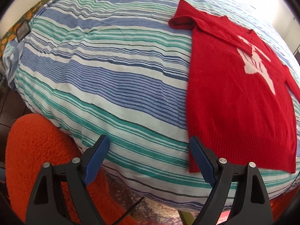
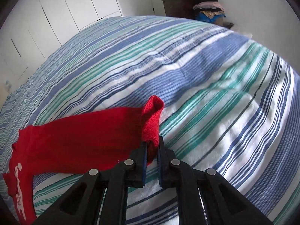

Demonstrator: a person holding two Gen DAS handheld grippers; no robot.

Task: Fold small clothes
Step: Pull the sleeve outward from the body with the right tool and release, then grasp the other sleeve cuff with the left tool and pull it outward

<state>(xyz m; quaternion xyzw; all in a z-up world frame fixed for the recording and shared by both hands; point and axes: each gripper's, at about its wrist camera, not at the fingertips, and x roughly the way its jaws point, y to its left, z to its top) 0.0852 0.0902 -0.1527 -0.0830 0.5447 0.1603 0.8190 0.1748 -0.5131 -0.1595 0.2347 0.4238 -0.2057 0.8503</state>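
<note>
The red knitted sweater with a white motif [image 1: 234, 101] lies flat on the blue-, green- and white-striped bed cover [image 1: 112, 78]. My right gripper [image 2: 151, 146] is clamped on its ribbed sleeve cuff [image 2: 151, 120] — sleeve drawn sideways. My left gripper [image 1: 150, 159] is spread wide, empty — beside the hem.

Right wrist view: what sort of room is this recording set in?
Most likely a bedroom: a bed under a striped cover, white wardrobe doors along the wall, and a dark dresser piled with folded laundry.
</note>
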